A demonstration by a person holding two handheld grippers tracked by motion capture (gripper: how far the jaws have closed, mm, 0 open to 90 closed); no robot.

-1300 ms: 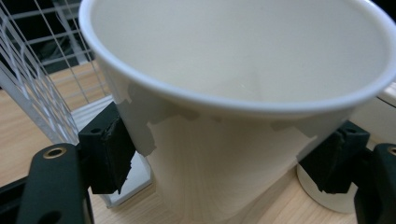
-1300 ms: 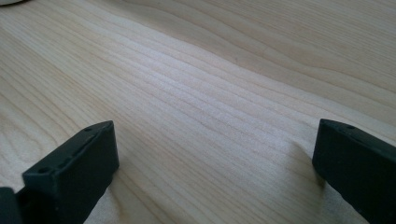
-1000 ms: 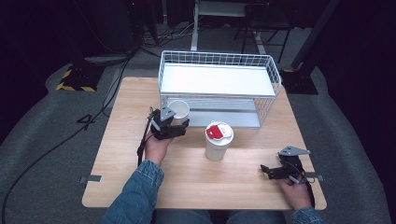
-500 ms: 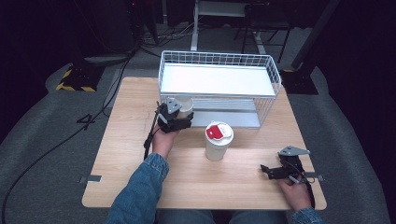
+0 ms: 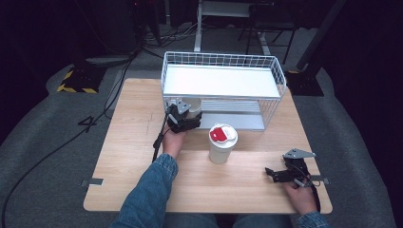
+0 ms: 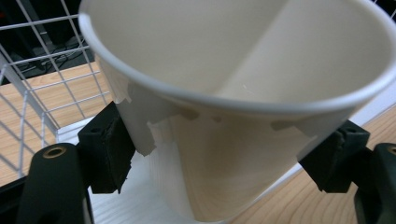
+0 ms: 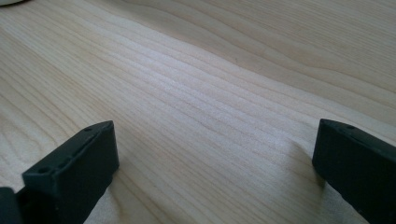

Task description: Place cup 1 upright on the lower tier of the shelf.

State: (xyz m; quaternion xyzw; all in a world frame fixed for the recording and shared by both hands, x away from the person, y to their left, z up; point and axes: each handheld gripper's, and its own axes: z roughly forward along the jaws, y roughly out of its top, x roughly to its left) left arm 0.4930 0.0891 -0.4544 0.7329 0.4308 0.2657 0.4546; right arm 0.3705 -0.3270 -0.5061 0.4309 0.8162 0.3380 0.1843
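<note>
An empty white paper cup sits between the pads of my left gripper, which is shut on it. In the high view that gripper holds the cup at the front left corner of the white wire rack, at the edge of its lower shelf. A second white cup with a red and white lid stands on the wooden table in front of the rack. My right gripper rests low at the table's near right, open, with bare wood between its jaws.
The wire rack has a white upper shelf and a lower shelf, open at the front. A cable trails from the left gripper along the forearm. Dark floor, cables and stands surround the table.
My left gripper has carried the paper cup away from me and to the right, up to the rack's lower shelf. The right gripper and the lidded cup have stayed put.
</note>
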